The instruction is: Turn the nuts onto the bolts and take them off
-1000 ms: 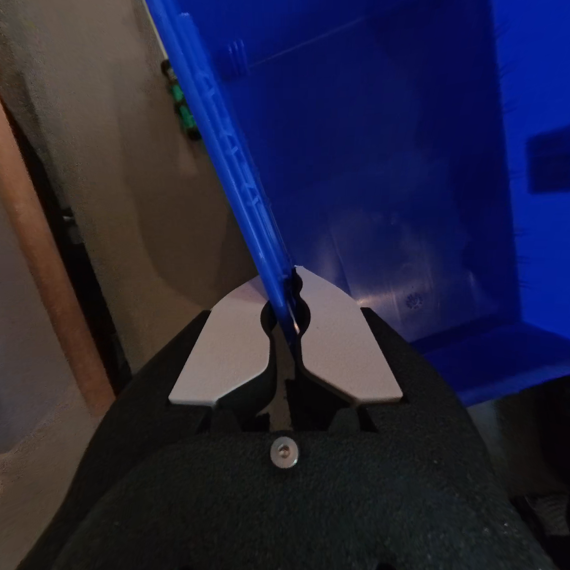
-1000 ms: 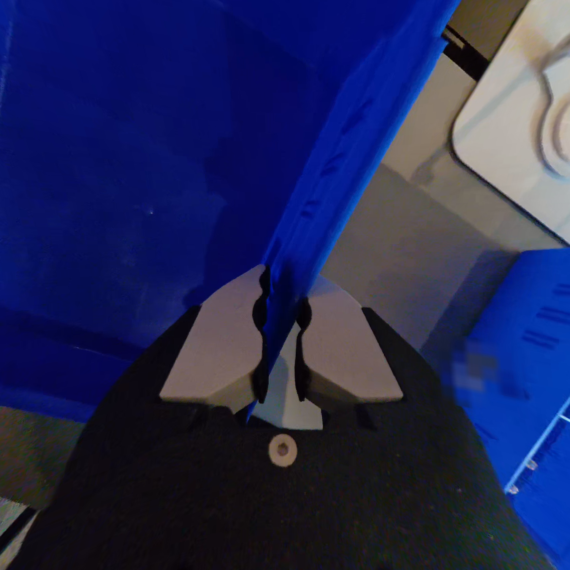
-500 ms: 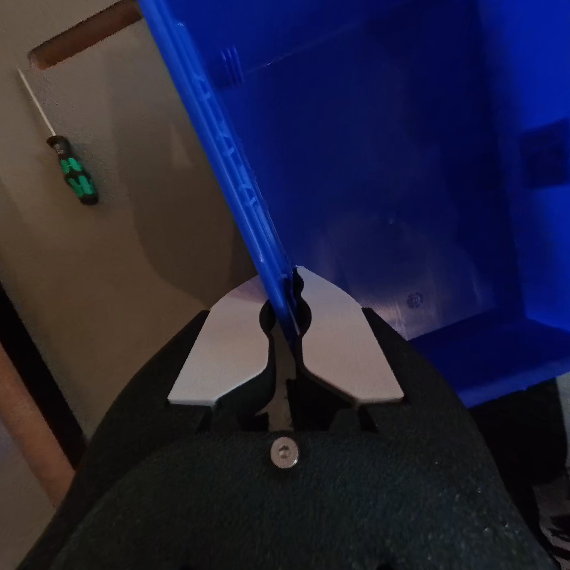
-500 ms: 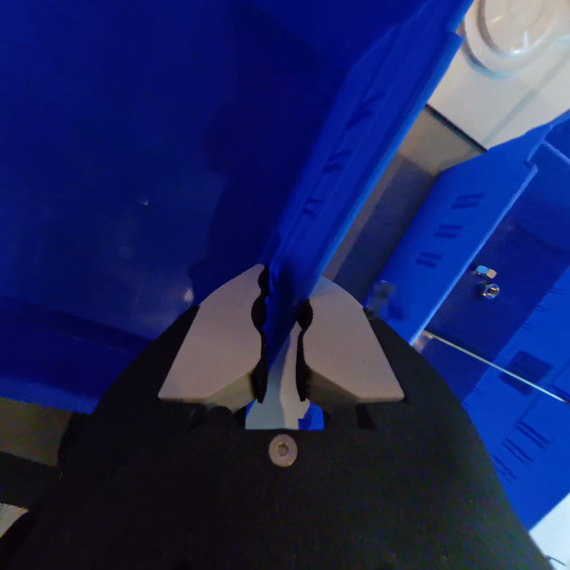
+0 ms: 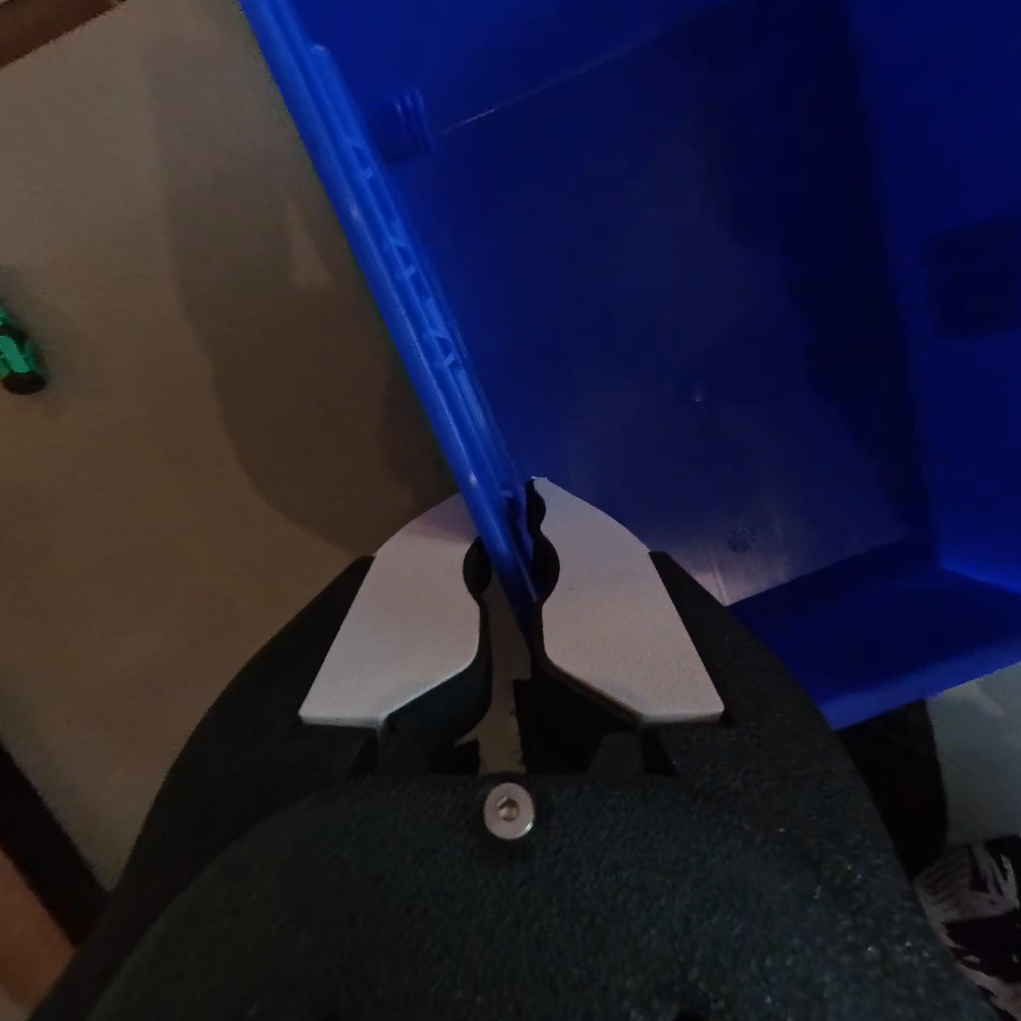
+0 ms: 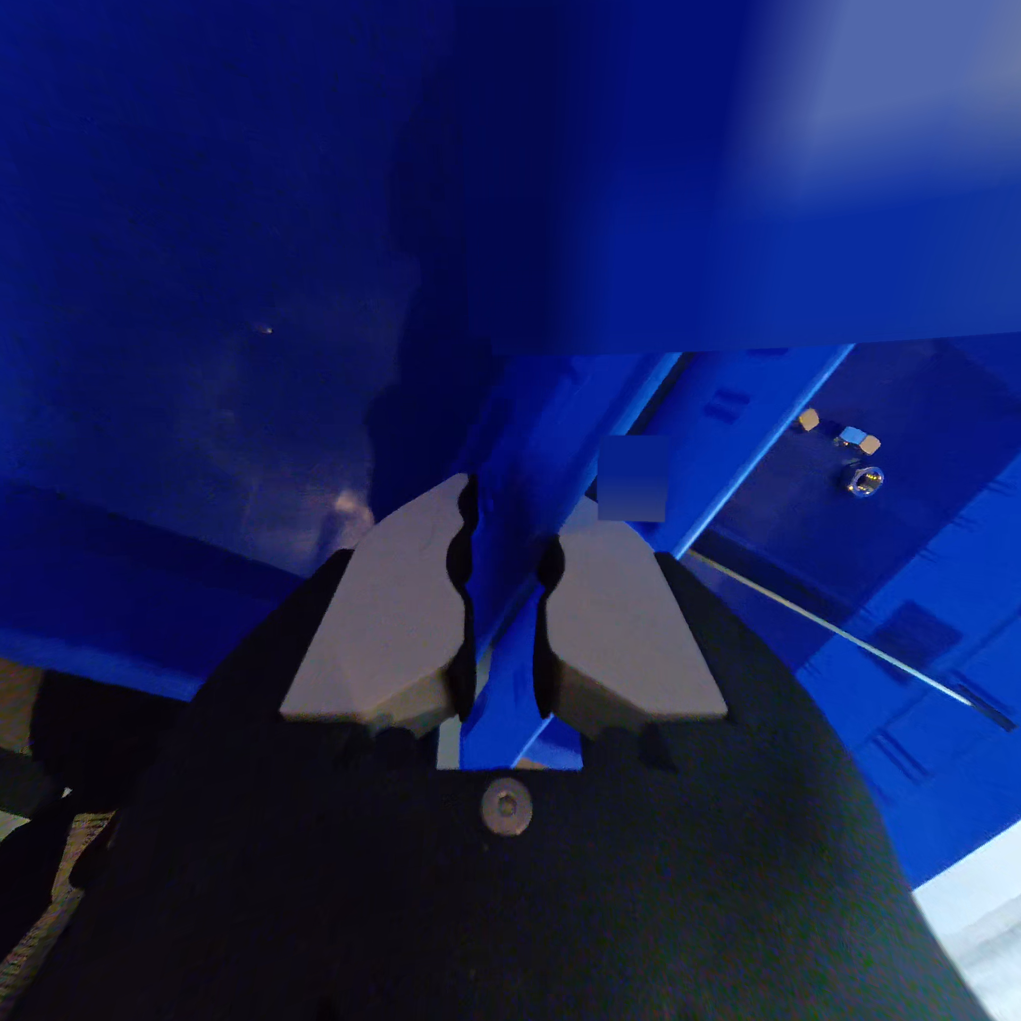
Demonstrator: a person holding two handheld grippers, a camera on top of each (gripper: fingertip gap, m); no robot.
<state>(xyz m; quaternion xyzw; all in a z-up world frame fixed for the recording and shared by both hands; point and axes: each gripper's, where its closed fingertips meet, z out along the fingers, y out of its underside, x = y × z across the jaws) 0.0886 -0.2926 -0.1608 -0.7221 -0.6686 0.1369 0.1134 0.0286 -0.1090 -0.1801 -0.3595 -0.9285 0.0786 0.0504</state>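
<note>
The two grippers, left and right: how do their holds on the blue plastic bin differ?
The left gripper has its fingers shut tight on the blue plastic bin's left wall; the right gripper clamps the right wall with a wider gap between its fingers. Beige tabletop lies beside the left; another blue bin holding nuts beside the right. Both grip the rim.

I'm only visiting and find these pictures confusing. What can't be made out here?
- Left wrist view: the green-handled tool is cut off by the left edge and blurred.
- Right wrist view: the nuts in the farther bin are too small to count.
- Right wrist view: the blue bin fills the picture and hides what lies behind it.
</note>
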